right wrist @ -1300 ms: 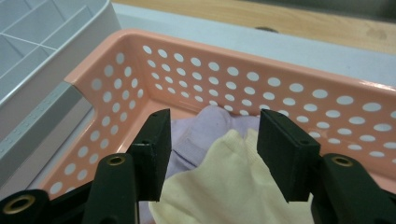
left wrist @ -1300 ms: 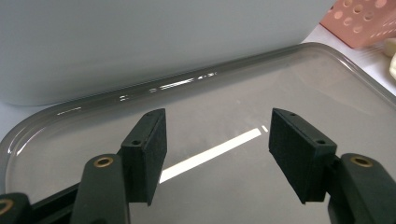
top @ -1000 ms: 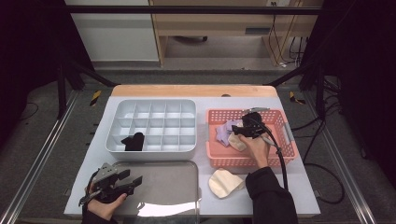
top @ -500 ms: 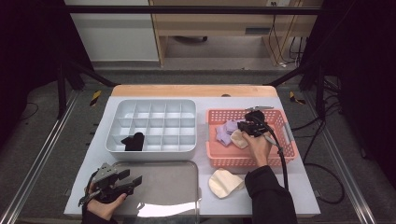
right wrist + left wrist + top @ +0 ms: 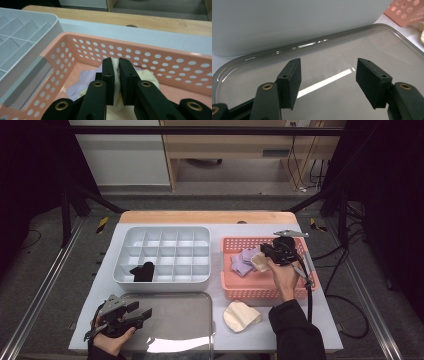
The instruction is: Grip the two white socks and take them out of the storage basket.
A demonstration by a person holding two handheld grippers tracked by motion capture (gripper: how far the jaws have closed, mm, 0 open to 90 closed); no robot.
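Our right tongs are closed on a cream cloth, a fold of it pinched between the two black jaws with only a sliver of fabric showing in the gap; in the high view the same tongs sit over the pink basket, cloth at the tip, just above the basket's inside. Beside that cloth lies a lilac cloth, loose in the basket and not gripped. Our left tongs stand wide open and hold nothing, hovering low over the shiny metal tray at the near left of the surface; in the high view they rest at the tray's left edge. Further out, the white divided bin sits left of the basket, and one black cloth occupies a front-row compartment; the other compartments look empty. A second cream cloth lies on the surface in front of the basket, between basket and tray. We judge the sorting early: one piece binned, one lifted and ready to travel to a compartment, the lilac piece and the loose cream one yet to handle.
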